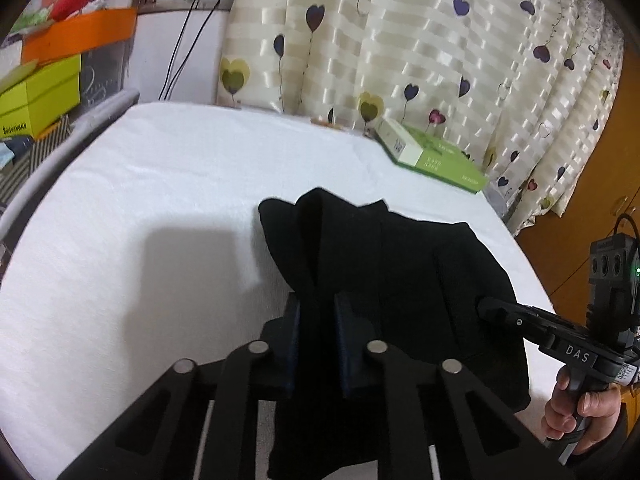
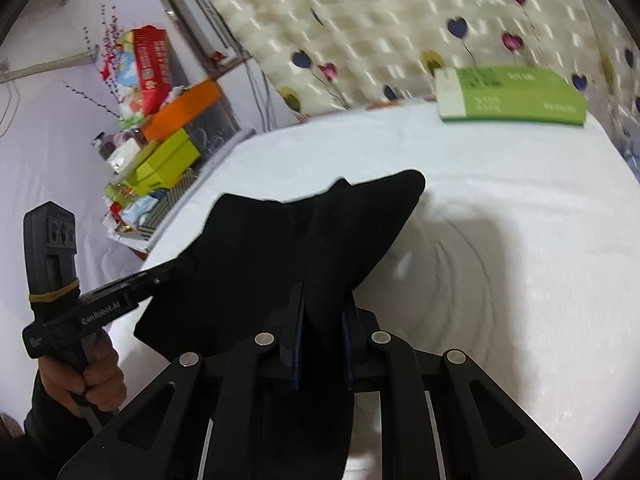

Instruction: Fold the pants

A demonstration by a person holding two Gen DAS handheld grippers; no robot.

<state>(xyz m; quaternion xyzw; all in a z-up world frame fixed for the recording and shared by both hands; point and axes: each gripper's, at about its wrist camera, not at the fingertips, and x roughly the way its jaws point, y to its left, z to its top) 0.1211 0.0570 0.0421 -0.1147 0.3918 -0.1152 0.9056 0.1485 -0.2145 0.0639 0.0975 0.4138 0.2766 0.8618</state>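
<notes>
Two hand-held grippers lift black pants (image 1: 400, 272) off a white-covered worktop (image 1: 160, 208), each pinching one end of the same edge so the cloth hangs stretched between them. The left gripper (image 1: 318, 308) has its fingers (image 1: 294, 340) nearly closed on a bunched fold of fabric; the right gripper (image 2: 322, 304) clamps its own fold in the same way, its fingers (image 2: 296, 332) drawn close with cloth pressed between them. From the left wrist view, the right gripper (image 1: 492, 308) bites the pants at their right side, a hand (image 1: 576, 412) wrapped round its handle; from the right wrist view the left gripper (image 2: 176, 266) reaches into the cloth's left side, held by the other hand (image 2: 92, 376). The paired grip seemingly serves to keep the edge taut and level, letting the rest of the garment trail toward the worktop so it can be laid over in a clean fold. The pants sit near the worktop's front edge, well apart from a green box (image 1: 432, 152) lying at the far right corner beside a heart-printed curtain (image 1: 400, 40). Stacked boxes (image 1: 44, 92) stand off the worktop's left side.
</notes>
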